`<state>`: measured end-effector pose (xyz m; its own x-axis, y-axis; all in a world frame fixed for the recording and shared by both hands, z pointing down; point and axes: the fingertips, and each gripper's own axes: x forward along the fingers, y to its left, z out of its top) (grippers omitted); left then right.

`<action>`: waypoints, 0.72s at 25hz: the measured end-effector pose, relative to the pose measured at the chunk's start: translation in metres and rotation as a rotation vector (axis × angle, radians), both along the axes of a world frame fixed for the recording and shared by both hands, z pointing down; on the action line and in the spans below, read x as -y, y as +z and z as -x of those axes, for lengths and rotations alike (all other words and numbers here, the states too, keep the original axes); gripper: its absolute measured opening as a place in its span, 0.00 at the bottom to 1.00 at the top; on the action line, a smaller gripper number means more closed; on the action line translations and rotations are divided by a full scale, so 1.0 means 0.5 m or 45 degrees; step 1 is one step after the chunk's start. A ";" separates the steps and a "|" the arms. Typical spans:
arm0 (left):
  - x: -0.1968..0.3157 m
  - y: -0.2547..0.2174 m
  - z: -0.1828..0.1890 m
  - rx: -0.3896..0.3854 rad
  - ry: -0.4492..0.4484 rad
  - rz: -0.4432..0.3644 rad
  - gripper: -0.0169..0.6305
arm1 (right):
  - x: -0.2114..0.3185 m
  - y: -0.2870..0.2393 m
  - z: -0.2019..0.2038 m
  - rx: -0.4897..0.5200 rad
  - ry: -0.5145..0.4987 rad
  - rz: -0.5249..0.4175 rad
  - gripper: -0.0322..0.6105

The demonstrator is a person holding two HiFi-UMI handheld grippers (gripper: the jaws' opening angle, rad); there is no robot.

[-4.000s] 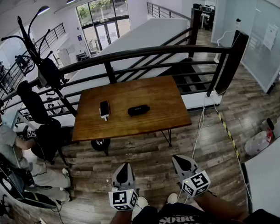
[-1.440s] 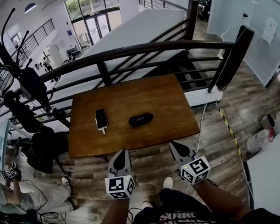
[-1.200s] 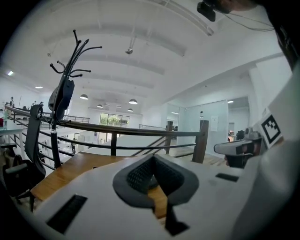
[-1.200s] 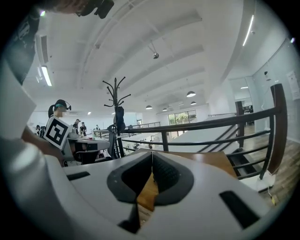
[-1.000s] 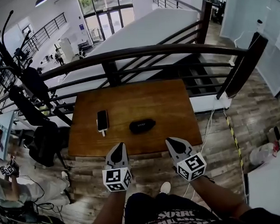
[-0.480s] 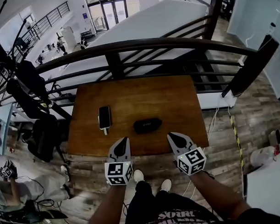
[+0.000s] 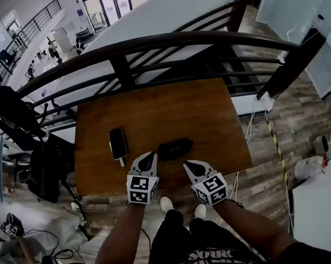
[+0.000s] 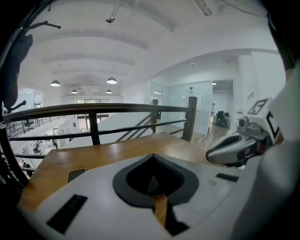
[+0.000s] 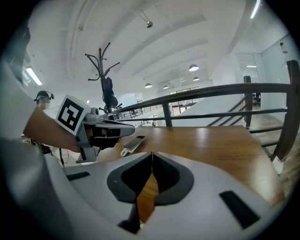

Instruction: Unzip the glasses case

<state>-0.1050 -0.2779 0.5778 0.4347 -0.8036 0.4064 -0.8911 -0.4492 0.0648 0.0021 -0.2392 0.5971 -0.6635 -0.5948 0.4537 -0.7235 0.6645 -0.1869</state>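
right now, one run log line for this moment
left tongs shut, empty | right tongs shut, empty | glasses case closed on table, untouched

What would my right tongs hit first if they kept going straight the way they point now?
Probably the black glasses case: the right tongs aim at it in the head view. Their height is unclear, so they might pass over it.
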 end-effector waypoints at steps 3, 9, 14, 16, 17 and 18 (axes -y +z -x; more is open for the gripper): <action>0.027 0.047 -0.010 0.011 0.077 0.062 0.03 | 0.010 0.047 0.033 -0.017 0.011 0.082 0.05; 0.059 0.152 -0.038 0.048 0.358 0.256 0.03 | 0.027 0.160 0.076 -0.146 0.023 0.216 0.05; 0.101 0.185 -0.064 0.089 0.544 0.350 0.03 | 0.033 0.250 0.117 -0.292 0.034 0.359 0.05; 0.108 0.204 -0.084 0.119 0.631 0.403 0.03 | 0.042 0.265 0.136 -0.316 0.044 0.397 0.08; 0.110 0.214 -0.092 0.136 0.665 0.425 0.03 | 0.048 0.271 0.144 -0.330 0.049 0.405 0.13; 0.112 0.224 -0.097 0.146 0.689 0.445 0.03 | 0.054 0.276 0.148 -0.345 0.059 0.412 0.14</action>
